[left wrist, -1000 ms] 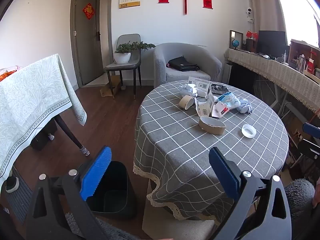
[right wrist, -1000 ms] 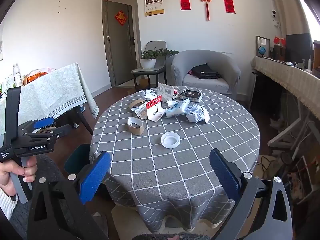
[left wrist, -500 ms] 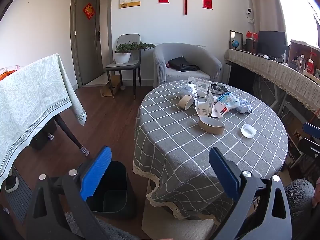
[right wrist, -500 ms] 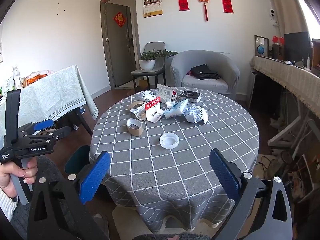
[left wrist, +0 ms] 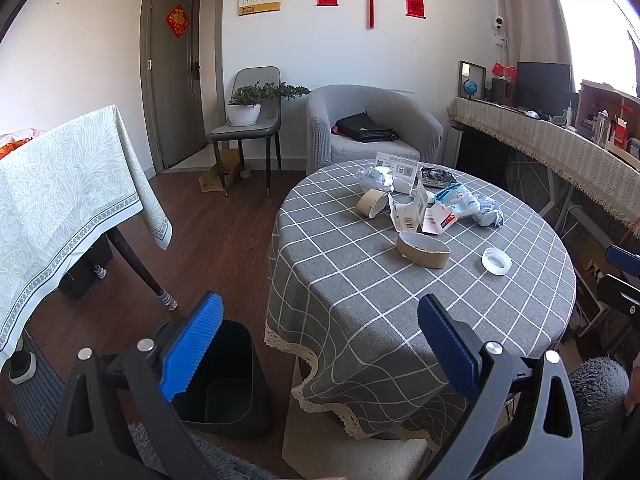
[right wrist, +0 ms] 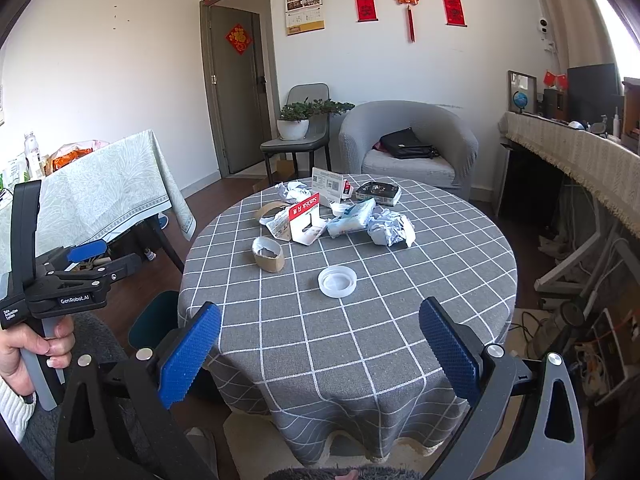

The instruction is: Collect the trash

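Note:
Trash lies on the round grey checked table: a cardboard tape ring, a white plastic lid, a second cardboard ring, torn card packaging, a blue-white wrapper and crumpled paper. A dark bin stands on the floor left of the table. My left gripper is open and empty, above the bin and the table edge. My right gripper is open and empty, in front of the table's near edge.
A second table with a pale green cloth stands at the left. A grey armchair with a black bag and a chair with a potted plant stand behind. A long cloth-covered counter runs along the right wall.
Both views have drifted only slightly. The right gripper has shifted a little, so the table sits marginally lower and more central. Both grippers stay open.

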The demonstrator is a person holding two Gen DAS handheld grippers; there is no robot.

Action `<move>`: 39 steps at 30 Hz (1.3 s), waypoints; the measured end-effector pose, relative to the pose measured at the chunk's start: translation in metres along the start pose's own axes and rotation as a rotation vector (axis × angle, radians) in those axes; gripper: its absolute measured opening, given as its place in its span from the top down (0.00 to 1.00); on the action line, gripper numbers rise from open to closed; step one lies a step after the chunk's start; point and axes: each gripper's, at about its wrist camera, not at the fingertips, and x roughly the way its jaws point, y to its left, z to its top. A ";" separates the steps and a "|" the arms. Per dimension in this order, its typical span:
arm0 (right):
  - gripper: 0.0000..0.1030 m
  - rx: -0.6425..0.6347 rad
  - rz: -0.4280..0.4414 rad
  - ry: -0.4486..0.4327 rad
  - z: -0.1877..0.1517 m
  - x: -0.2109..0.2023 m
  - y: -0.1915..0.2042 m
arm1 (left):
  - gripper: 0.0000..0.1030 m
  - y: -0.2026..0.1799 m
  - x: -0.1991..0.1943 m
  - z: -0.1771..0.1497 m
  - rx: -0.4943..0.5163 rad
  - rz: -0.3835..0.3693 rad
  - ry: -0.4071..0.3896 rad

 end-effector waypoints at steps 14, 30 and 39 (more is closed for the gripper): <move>0.03 0.000 -0.003 0.002 0.000 0.000 0.000 | 0.03 0.002 0.001 -0.002 -0.001 -0.001 0.003; 0.03 0.000 -0.005 0.001 0.000 0.000 0.000 | 0.03 0.001 0.000 -0.001 -0.003 -0.004 0.003; 0.03 0.003 -0.004 0.000 0.000 -0.001 0.000 | 0.03 0.001 0.000 -0.002 0.000 -0.002 0.003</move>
